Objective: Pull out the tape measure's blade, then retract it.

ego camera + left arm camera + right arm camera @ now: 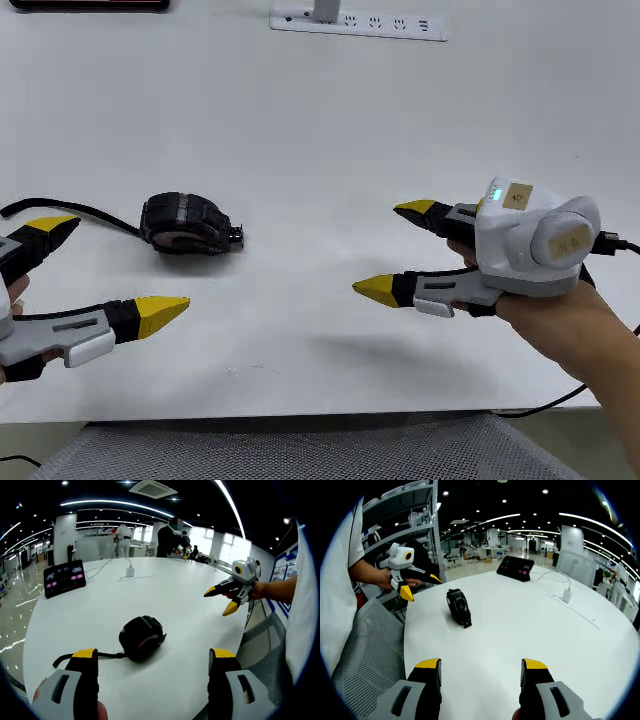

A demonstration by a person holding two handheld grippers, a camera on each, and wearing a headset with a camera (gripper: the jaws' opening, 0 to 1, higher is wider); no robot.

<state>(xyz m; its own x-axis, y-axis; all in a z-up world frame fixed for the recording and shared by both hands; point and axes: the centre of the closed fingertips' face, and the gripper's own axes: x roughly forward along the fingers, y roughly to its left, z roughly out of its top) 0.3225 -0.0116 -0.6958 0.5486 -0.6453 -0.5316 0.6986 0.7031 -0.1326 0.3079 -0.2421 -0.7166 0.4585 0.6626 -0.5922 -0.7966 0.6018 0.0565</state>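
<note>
A black tape measure (187,224) lies on the white table (330,120), left of centre, its blade end pointing right and a black strap trailing off to the left. It also sits ahead of the jaws in the left gripper view (142,636) and further off in the right gripper view (458,606). My left gripper (110,268) stands open at the table's left, short of the tape measure, holding nothing. At the right, my right gripper (398,250) is open too, well apart from the tape measure, with nothing between its yellow-tipped jaws.
A white power strip (358,22) lies at the table's far edge. A dark tablet (64,576) stands on the far side of the table. A grey mesh chair (300,450) is below the near edge. People stand in the background (170,539).
</note>
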